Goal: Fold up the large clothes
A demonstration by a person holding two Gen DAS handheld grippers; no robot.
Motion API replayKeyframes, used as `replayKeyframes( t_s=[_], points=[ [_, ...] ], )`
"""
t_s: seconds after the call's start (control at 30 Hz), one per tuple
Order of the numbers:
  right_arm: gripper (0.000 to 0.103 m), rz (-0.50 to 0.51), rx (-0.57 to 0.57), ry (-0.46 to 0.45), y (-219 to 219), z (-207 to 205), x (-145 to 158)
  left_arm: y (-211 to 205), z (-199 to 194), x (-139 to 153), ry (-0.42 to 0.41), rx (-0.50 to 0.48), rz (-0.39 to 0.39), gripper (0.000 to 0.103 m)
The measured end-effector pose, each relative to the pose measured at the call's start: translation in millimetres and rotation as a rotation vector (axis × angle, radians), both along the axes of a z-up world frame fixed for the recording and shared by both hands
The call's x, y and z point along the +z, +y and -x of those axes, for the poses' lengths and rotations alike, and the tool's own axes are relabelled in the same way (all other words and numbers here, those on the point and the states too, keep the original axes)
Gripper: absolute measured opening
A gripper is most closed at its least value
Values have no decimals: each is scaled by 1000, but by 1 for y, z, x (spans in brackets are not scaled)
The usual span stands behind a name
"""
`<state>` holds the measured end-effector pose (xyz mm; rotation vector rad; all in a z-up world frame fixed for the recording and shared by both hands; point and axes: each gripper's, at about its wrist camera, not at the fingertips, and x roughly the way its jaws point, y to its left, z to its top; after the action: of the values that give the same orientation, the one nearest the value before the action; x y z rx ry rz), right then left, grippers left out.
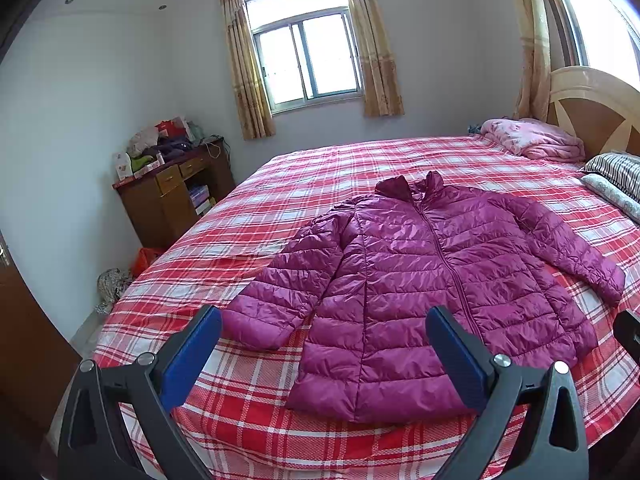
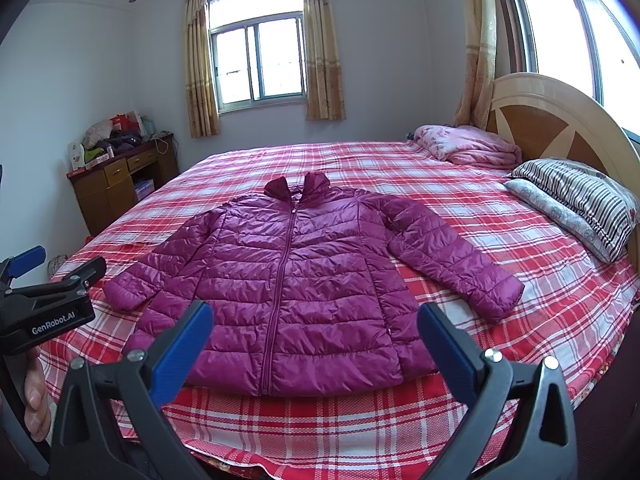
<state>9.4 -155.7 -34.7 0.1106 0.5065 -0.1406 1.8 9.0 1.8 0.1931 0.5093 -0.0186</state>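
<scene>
A big purple puffy jacket (image 2: 304, 280) lies flat and zipped on the red checked bed (image 2: 520, 340), sleeves spread out. The left claw (image 1: 324, 356) and the right claw (image 2: 316, 352) both hang wide apart above the near hem, holding nothing. Black claw arms hide the bed's near edge.

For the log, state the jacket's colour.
Shiny magenta-purple, quilted jacket; the right wrist view shows it best.
</scene>
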Motion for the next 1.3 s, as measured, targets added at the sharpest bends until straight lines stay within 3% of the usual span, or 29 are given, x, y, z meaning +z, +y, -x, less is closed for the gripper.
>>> replayKeyframes(
  t_s=[1.3],
  points=[
    [103,-8,4,14,-4,-4,-6,-1,-9,-8,13,-2,-12,102]
  ],
)
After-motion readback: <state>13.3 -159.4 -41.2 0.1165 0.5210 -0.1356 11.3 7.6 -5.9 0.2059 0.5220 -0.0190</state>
